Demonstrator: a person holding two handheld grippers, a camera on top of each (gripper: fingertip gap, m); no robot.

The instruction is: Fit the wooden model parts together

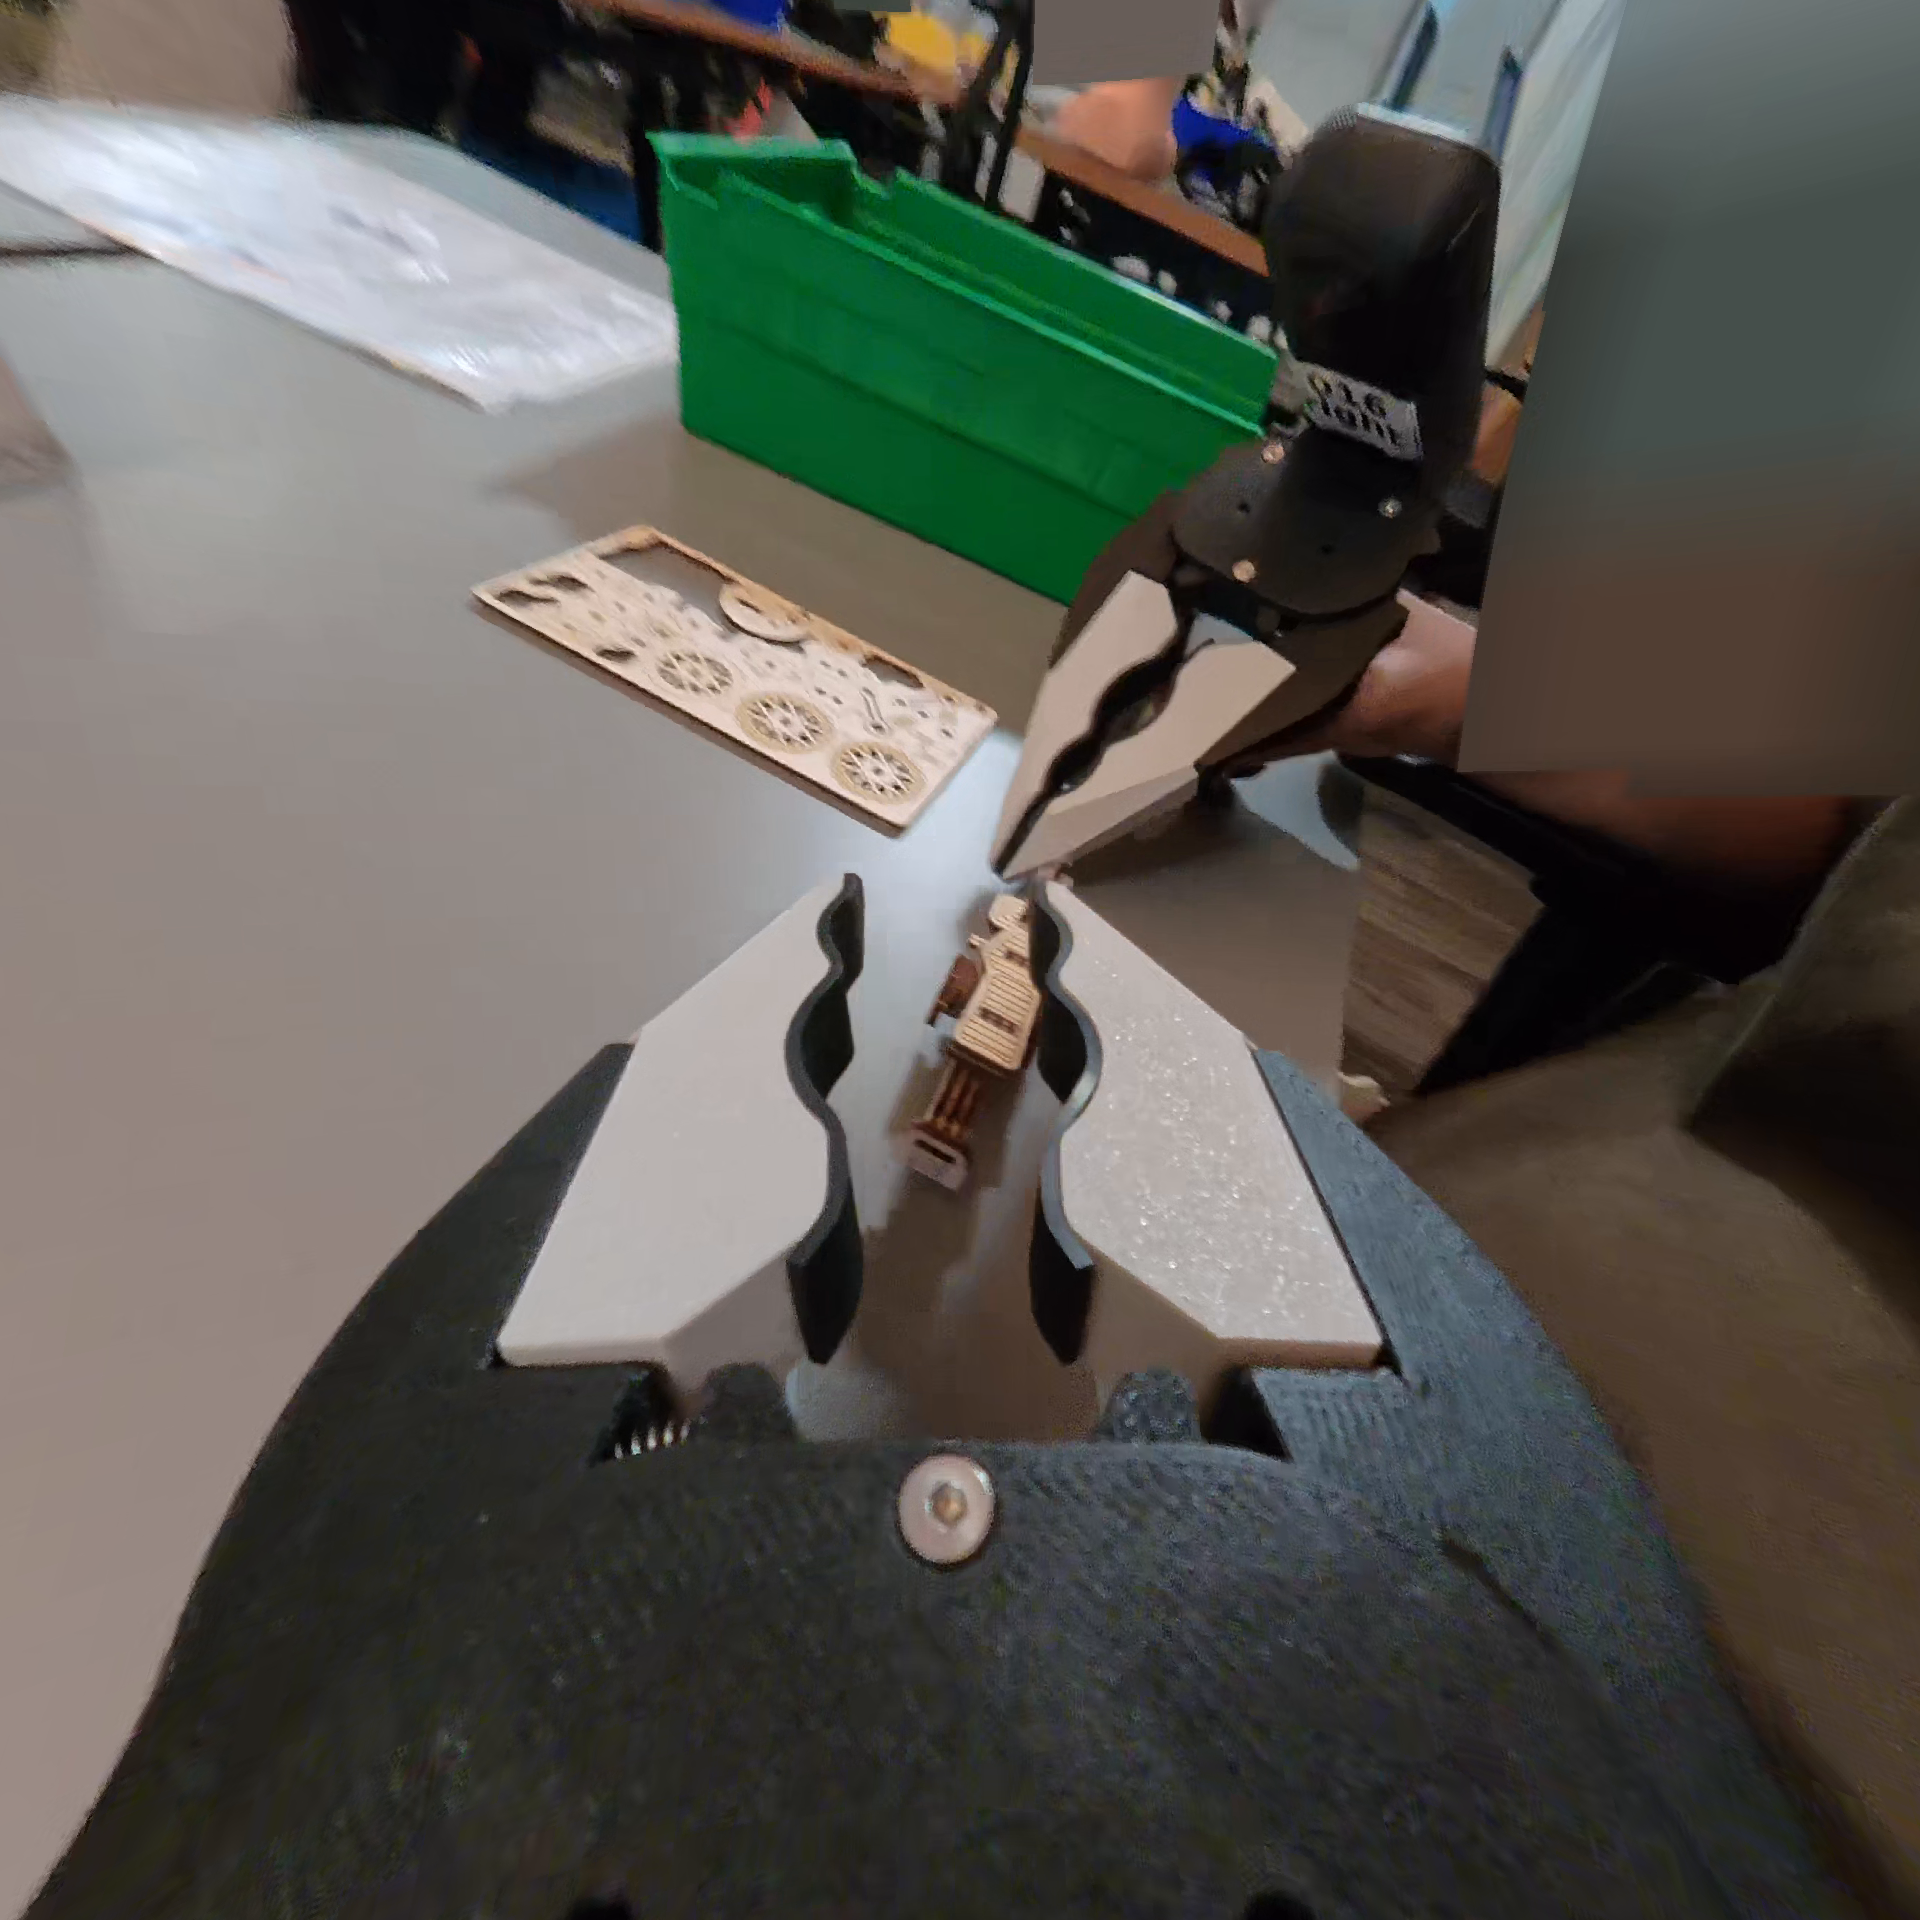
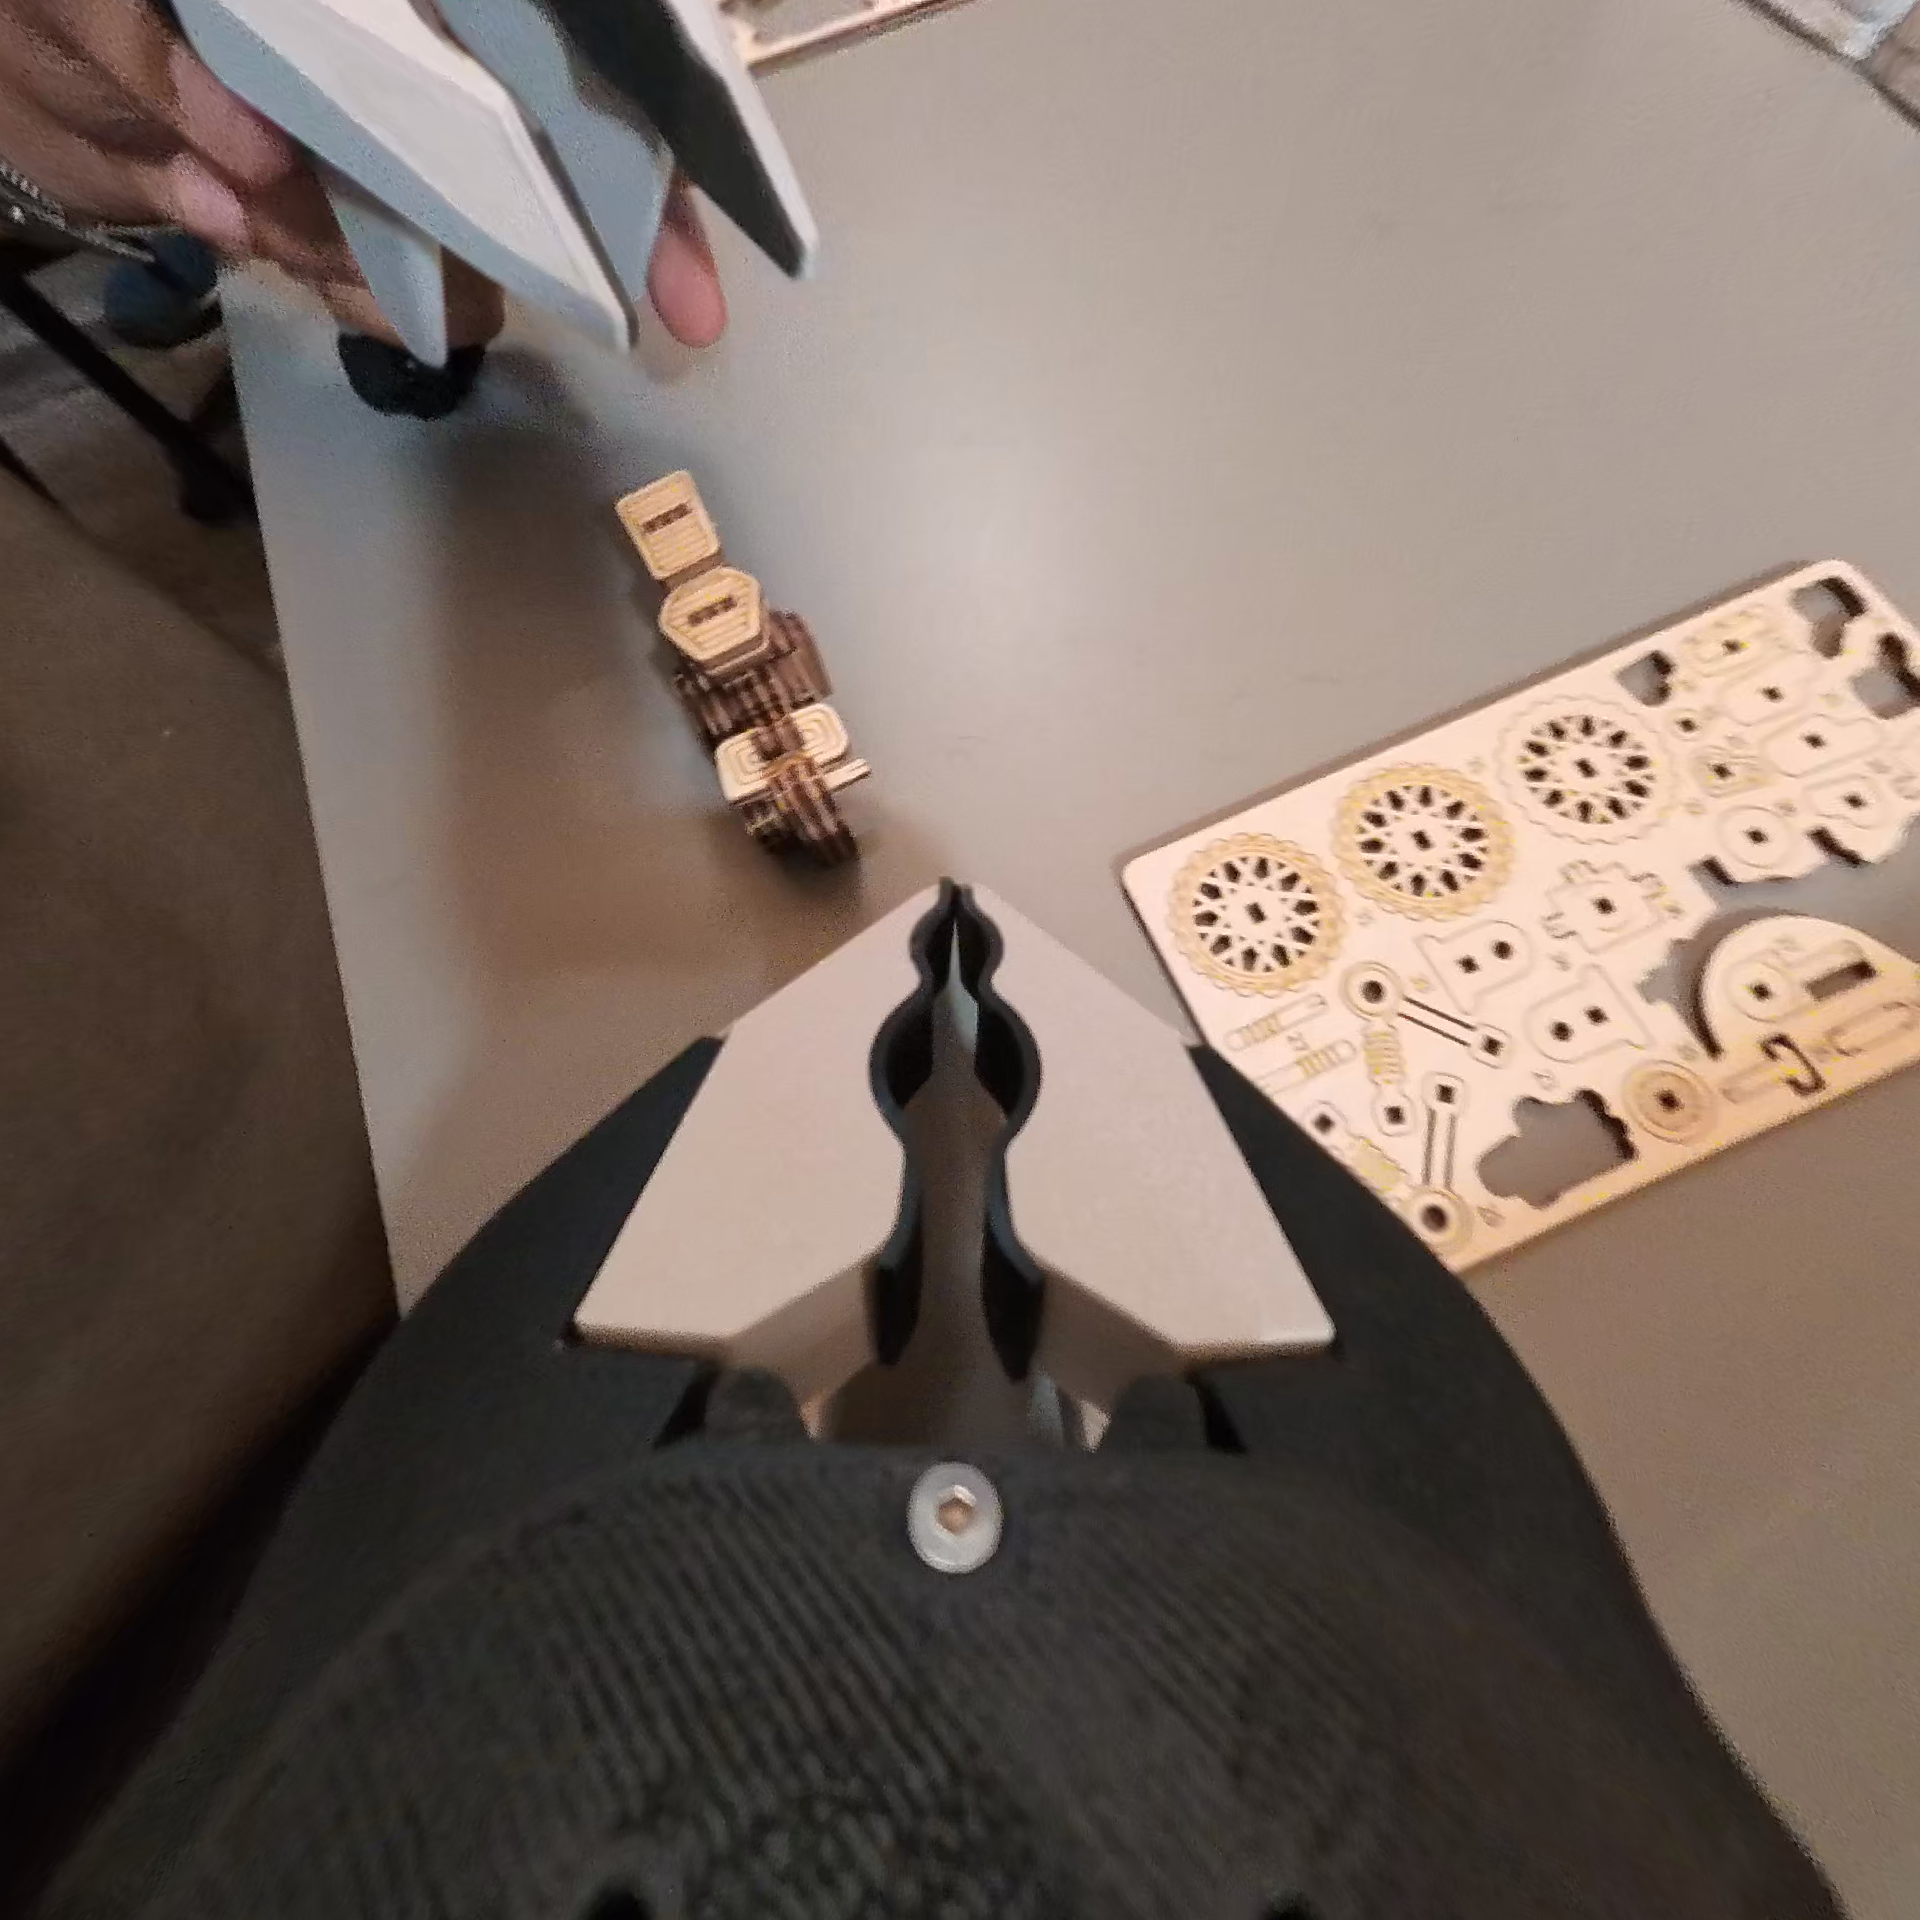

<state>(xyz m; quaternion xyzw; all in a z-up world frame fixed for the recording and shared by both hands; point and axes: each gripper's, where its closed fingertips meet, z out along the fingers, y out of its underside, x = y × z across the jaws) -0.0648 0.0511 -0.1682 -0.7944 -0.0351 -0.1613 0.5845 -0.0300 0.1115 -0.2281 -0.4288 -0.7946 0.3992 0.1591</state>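
While left claw (image 1: 951, 914) gapes empty, right claw (image 2: 948, 896) closed empty; we grip light, fragile model (image 1: 982, 1023) mid-body near bench edge.

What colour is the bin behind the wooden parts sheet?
Green; the bin shows only in the left wrist view.

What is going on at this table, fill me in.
A person holds a two-finger tool in each hand over a grey table. The left tool is open above a small, partly built wooden model lying on the table. The right tool is shut, seemingly on a thin pale piece, its tips near the model. A flat sheet of wooden parts lies nearby, with a green bin behind.
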